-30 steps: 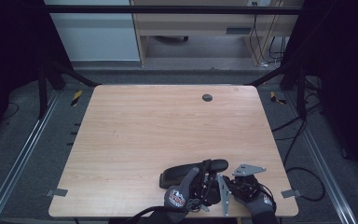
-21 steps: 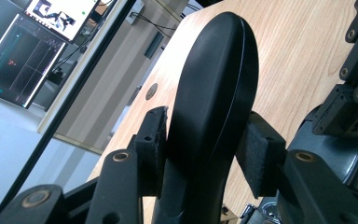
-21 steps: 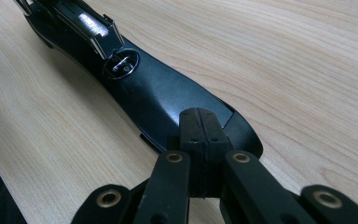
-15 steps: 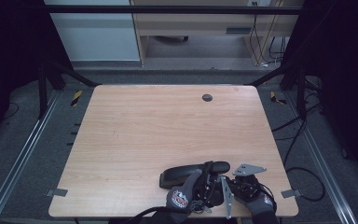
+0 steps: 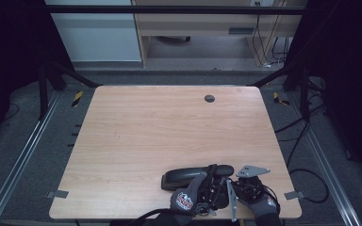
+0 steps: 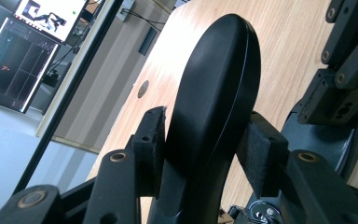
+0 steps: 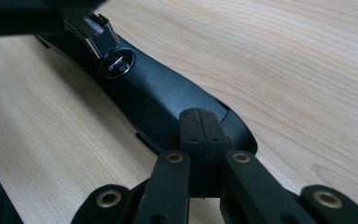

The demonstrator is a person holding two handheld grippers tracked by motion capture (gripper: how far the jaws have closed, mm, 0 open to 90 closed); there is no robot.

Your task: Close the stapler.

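**Stapler being worked open at the near edge of the desk**

High view: a black stapler (image 5: 195, 175) lies lengthwise on the desk (image 5: 169, 127), close to the near edge and right of centre. Both gloved hands crowd its right end. The left hand-held gripper (image 5: 213, 173) sits over the stapler, and the right hand-held gripper (image 5: 238, 184) is just beside it under its grey plate.

Left gripper view: the stapler's upper arm (image 6: 219, 70) rises between the two pads of the left hand-held gripper (image 6: 205, 140). The jaws have just been opening a little, yet both pads look to be in contact with the arm's sides, so this reads as a light pinch, not a release. How firmly they press cannot be told.

Right gripper view: the right hand-held gripper (image 7: 200, 123) has its jaws fully together with nothing between them. The tips rest at the rounded end of the stapler's base (image 7: 168, 102). Farther along, the metal anvil (image 7: 116, 63) lies uncovered, and the staple channel (image 7: 91, 28) hangs above it, apart from the base.

The step in hand seems to be swinging the upper arm open while the base is pinned down. The next move likely calls for steady downward pressure from the right tips and a grip on the arm that does not slacken further, or the arm may slip and snap back.
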